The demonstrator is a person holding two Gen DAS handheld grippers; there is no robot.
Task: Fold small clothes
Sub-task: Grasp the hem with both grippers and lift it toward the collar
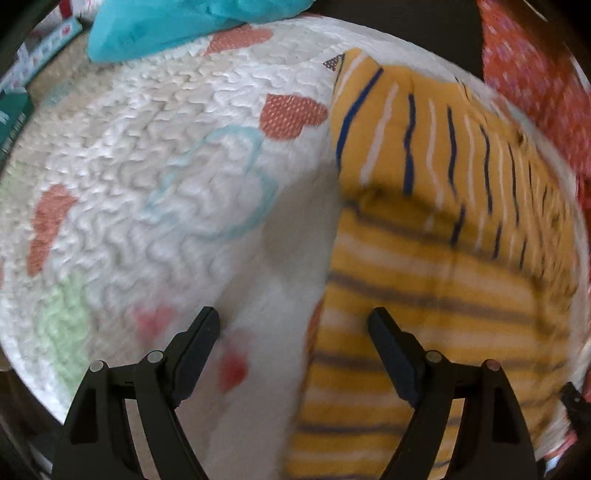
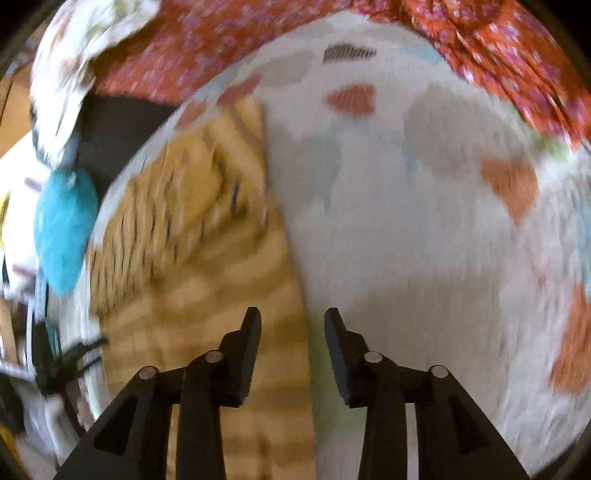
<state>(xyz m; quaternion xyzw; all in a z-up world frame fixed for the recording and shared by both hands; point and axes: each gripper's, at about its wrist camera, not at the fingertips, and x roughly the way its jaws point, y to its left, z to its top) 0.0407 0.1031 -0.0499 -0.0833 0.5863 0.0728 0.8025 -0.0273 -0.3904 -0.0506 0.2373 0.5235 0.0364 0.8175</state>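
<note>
A small yellow garment [image 1: 436, 229] with blue and white stripes lies on a white quilted mat [image 1: 155, 177] printed with hearts. Its upper part is folded over the lower part. My left gripper [image 1: 295, 321] is open above the garment's left edge, one finger over the mat, the other over the cloth. In the right wrist view the same garment [image 2: 192, 243] lies left of centre, blurred. My right gripper [image 2: 291, 321] is open and empty above the garment's right edge, where cloth meets mat [image 2: 424, 221].
A teal cloth [image 1: 177, 26] lies at the mat's far edge and also shows in the right wrist view [image 2: 62, 229]. A red flowered fabric [image 1: 535, 85] lies along the right side [image 2: 480, 40]. A white patterned cloth [image 2: 81, 48] and boxes [image 1: 22, 92] sit beyond the mat.
</note>
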